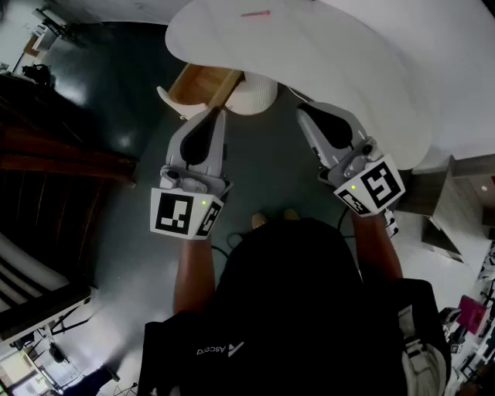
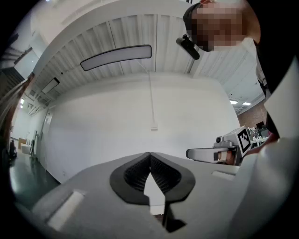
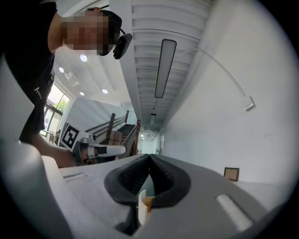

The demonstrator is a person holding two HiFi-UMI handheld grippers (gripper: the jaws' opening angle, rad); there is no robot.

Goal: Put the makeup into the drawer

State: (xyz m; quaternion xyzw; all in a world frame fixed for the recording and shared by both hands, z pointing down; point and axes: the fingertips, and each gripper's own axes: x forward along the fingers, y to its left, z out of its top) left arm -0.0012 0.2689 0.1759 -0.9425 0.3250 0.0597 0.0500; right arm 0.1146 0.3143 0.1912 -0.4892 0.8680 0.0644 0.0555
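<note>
In the head view a thin pink makeup stick [image 1: 255,13] lies on the white round table [image 1: 325,54]. Under the table's near edge a wooden drawer [image 1: 203,83] stands pulled open beside the white pedestal [image 1: 259,94]. My left gripper [image 1: 216,114] is held level just in front of the drawer, its jaws shut with nothing between them [image 2: 150,154]. My right gripper [image 1: 303,110] is level beside it, below the table's rim, also shut and empty [image 3: 149,156]. Each gripper view shows the other gripper [image 2: 219,151] [image 3: 100,150] to its side.
Dark floor [image 1: 139,93] lies beneath the table. Dark wooden stairs [image 1: 54,155] rise at the left. Grey boxes [image 1: 452,201] and clutter stand at the right. The gripper views face a white wall [image 2: 117,121] and ceiling lights.
</note>
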